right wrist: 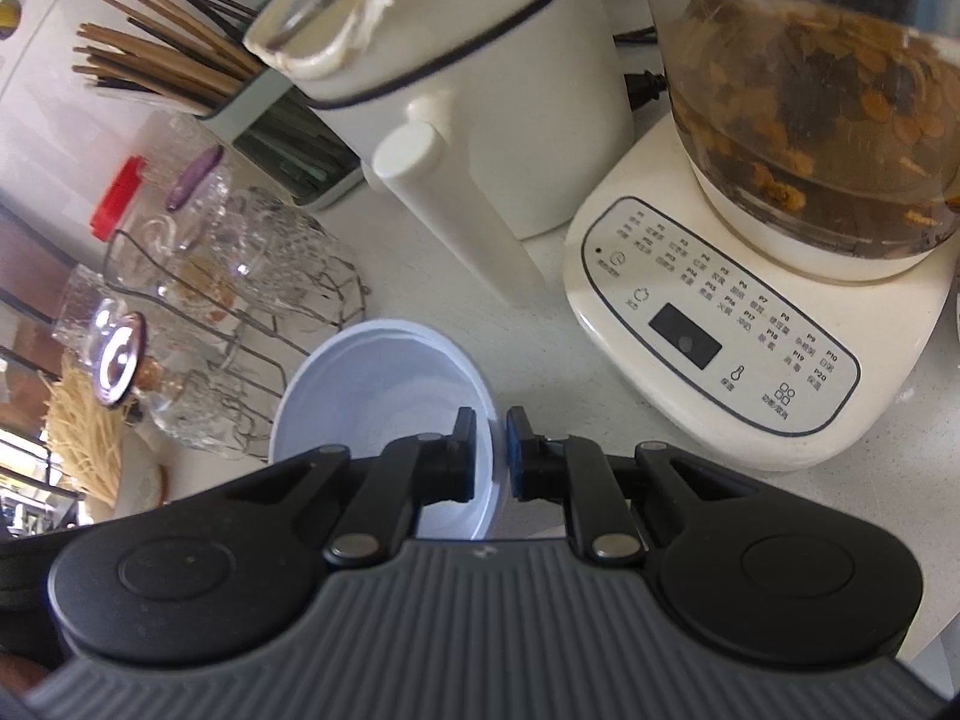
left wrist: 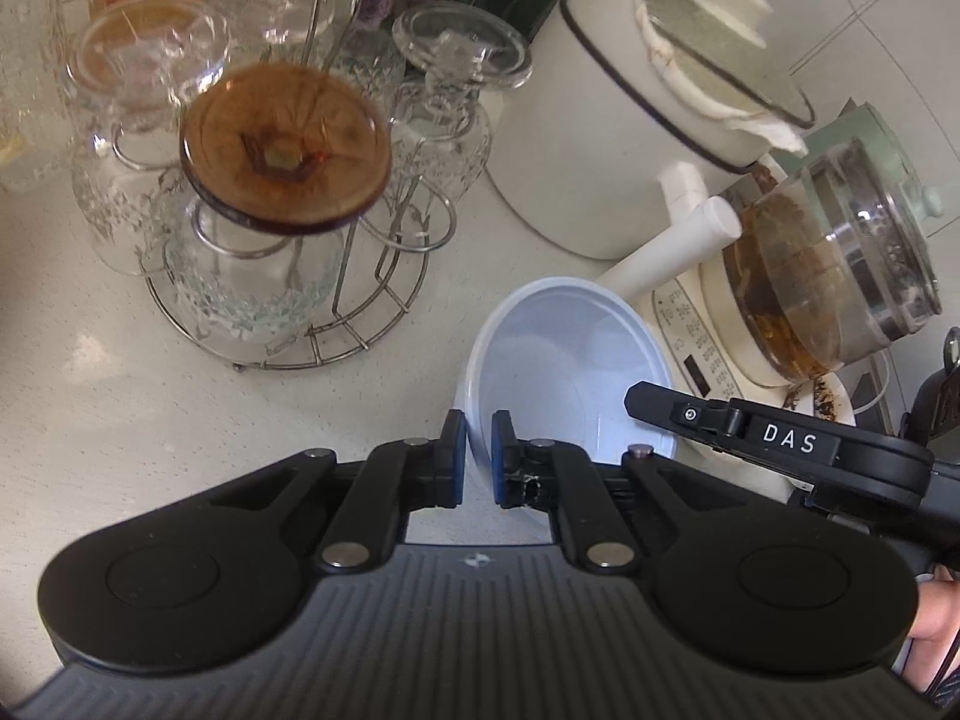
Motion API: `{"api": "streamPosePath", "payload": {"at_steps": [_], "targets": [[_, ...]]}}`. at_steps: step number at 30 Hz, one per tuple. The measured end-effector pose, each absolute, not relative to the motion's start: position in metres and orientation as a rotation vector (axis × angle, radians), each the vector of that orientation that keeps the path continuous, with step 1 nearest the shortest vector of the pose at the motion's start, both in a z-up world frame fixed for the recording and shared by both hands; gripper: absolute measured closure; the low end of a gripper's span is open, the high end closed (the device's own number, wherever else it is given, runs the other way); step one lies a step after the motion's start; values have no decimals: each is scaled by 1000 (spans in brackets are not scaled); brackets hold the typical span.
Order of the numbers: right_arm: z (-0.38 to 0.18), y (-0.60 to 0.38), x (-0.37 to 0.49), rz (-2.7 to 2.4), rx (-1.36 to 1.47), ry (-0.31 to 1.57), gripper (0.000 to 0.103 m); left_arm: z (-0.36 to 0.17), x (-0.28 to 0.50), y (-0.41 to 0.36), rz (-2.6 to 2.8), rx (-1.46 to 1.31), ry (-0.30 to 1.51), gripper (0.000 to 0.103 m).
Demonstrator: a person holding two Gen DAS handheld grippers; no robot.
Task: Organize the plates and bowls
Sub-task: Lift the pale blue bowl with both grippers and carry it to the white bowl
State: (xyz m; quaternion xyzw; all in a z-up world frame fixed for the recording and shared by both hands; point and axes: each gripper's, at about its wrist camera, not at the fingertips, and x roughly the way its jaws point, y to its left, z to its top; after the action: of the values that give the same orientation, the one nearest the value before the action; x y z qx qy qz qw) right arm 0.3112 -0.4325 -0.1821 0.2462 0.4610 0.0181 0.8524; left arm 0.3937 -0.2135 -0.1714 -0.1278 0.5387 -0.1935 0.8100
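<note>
Left wrist view: my left gripper (left wrist: 478, 459) points steeply down at the counter (left wrist: 120, 408). Its blue pads are closed on the near-left rim of the pale blue bowl (left wrist: 564, 372), one pad outside the wall, one inside. The bowl is tilted, mouth turned toward me, and sits between the wire rack of upturned glasses (left wrist: 282, 276) on its left and the kettle base (left wrist: 690, 336) on its right. The white pot's handle (left wrist: 672, 252) points down at the bowl's far rim. The right gripper (left wrist: 780, 450) comes in from the right across the bowl's other side; its tips are hidden from here.

Right wrist view: the right gripper (right wrist: 487, 456) is likewise nearly shut, pinching the bowl (right wrist: 384, 384) at its near-right rim, left pad inside, right pad outside. The kettle base (right wrist: 720, 324) lies just beside on the right, and the pot handle (right wrist: 456, 210) stands beyond the bowl.

Judgement: both hands share the one bowl on opposite sides of its rim, neither nearer. The bowl lies straight ahead of both, so I read a lift toward me, away from the handle and kettle, as the clear way out.
</note>
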Motion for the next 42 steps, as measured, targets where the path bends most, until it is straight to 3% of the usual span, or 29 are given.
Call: {"api": "streamPosePath", "payload": {"at_steps": [29,42], "targets": [[-93,-373,255,152,493,830,90,-87,333,-125,-422,-304,977,93],[-101,-322,253,248,445,876,90,-94,304,-70,-319,-375,995,93]]}}
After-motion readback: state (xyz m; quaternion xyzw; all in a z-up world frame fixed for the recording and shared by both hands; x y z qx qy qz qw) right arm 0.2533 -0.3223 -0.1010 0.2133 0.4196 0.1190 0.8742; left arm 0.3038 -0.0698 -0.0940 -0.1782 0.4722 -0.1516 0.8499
